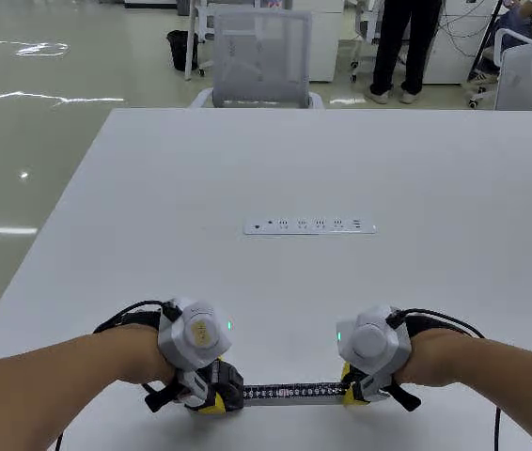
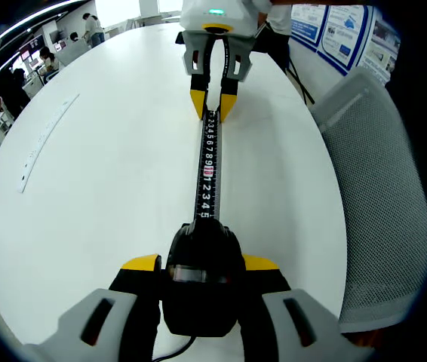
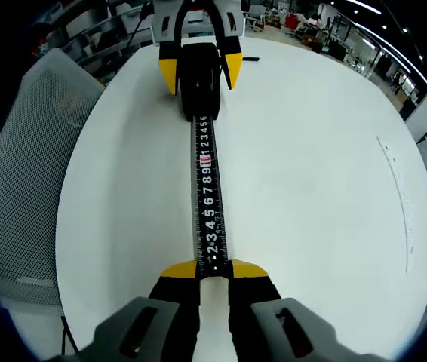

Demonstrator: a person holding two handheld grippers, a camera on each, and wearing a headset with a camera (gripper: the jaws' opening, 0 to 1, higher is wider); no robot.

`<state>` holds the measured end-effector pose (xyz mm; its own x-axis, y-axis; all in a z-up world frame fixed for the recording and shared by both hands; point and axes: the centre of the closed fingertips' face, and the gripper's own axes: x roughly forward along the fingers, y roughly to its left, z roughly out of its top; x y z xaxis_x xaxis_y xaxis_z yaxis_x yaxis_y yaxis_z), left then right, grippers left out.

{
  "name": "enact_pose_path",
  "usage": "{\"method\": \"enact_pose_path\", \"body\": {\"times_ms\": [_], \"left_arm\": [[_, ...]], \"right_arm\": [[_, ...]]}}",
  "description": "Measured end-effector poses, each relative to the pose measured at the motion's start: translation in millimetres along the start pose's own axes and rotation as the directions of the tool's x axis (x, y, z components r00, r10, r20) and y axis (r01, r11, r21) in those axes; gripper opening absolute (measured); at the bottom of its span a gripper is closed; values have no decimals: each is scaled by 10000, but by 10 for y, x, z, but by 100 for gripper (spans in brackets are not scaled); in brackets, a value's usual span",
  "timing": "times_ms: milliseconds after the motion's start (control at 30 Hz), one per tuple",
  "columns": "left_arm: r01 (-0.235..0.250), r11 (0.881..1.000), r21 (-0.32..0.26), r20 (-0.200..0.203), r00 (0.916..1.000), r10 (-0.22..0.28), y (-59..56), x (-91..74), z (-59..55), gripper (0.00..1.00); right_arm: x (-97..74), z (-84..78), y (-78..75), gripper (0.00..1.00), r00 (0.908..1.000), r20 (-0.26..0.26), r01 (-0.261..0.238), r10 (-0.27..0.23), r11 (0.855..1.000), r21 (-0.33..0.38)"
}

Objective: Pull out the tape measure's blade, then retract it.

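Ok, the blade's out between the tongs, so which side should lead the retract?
Probably right: the right tongs pinch the tip of the black numbered blade and can walk it back, while the left tongs only clamp the black tape measure case.

A white power strip (image 1: 309, 225) lies flat at the centre of the white tabletop (image 1: 153, 207). Past the far edge, upper centre, stands a grey mesh-backed office chair (image 1: 261, 52), a black waste bin (image 1: 181, 49) left of it and a person's legs (image 1: 402, 42) upper right.
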<state>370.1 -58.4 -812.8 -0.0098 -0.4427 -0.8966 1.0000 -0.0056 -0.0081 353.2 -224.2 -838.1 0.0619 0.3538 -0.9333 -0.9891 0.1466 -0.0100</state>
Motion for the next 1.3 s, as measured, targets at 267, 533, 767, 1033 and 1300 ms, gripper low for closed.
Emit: {"method": "enact_pose_path", "body": {"times_ms": [267,533,767,1033,1300], "left_arm": [[-14,10000,-20,22,10000,14,3,-2,-1,35],[-2,10000,-70,43,10000,2,2,-5,2,35],[3,10000,-83,52,10000,-3,2,-11,0,35],[5,10000,-89,50,10000,-5,2,-8,-3,35],[7,10000,-92,41,10000,-7,-1,-5,-3,35]], "right_arm": [[-15,-31,1,12,10000,-53,-1,1,10000,27],[-37,-60,0,12,9999,-117,-25,26,10000,18],[-45,-97,-11,12,9999,-147,-27,28,10000,43],[-57,-131,-14,12,9998,-183,-31,32,10000,53],[-68,-173,-17,12,9997,-219,-50,52,10000,54]]}}
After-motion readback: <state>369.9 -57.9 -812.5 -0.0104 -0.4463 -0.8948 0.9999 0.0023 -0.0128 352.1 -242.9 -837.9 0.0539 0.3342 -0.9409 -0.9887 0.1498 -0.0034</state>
